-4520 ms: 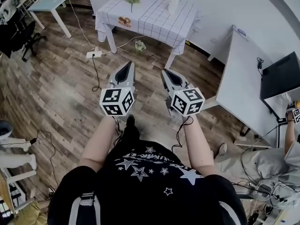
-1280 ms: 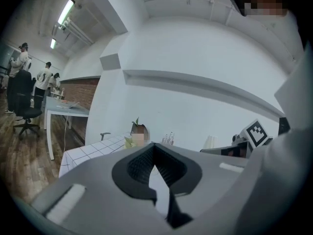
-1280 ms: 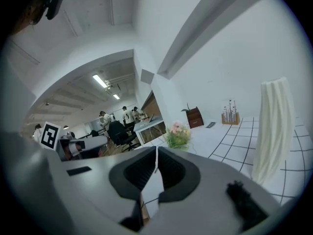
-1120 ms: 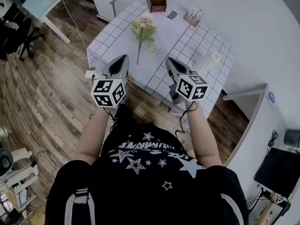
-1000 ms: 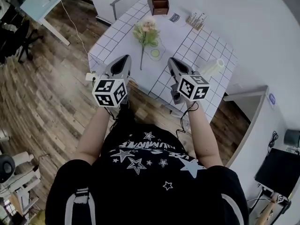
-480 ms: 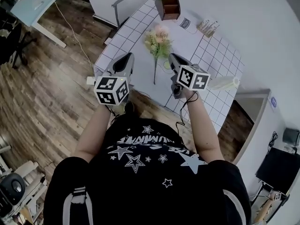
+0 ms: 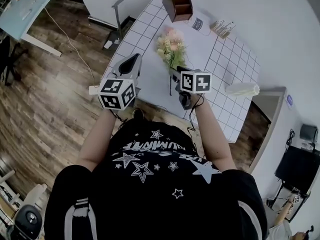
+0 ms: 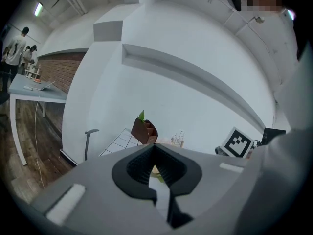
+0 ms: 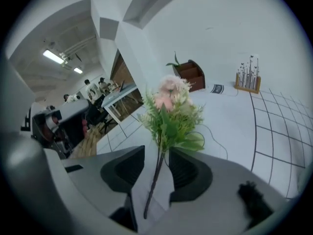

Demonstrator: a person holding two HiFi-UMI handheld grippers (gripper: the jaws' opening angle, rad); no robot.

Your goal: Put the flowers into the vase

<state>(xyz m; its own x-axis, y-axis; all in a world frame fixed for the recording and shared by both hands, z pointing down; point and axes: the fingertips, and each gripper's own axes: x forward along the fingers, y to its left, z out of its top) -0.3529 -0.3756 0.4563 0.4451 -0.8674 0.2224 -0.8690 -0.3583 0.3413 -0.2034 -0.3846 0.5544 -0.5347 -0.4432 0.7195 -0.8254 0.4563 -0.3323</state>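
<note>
This is looking like an open office or lab workroom: a white power strip (image 7: 94, 90) is lying on the dark wood-plank floor (image 7: 45, 114), a black flat monitor (image 7: 297, 166) is sitting off to one side, and several people (image 8: 14, 45) are standing by a pale blue desk (image 8: 34, 89) beside a red-brick wall (image 8: 58, 72), under long fluorescent ceiling tubes (image 9: 55, 57).

Your black short-sleeved T-shirt (image 7: 150, 194) filling the lower middle of the frame, white stars (image 7: 134, 170) large and small scattered across it, some only outlined, a line of white lettering (image 7: 150, 146) above them, pale grey striped bands (image 7: 80, 218) at lower left.
</note>
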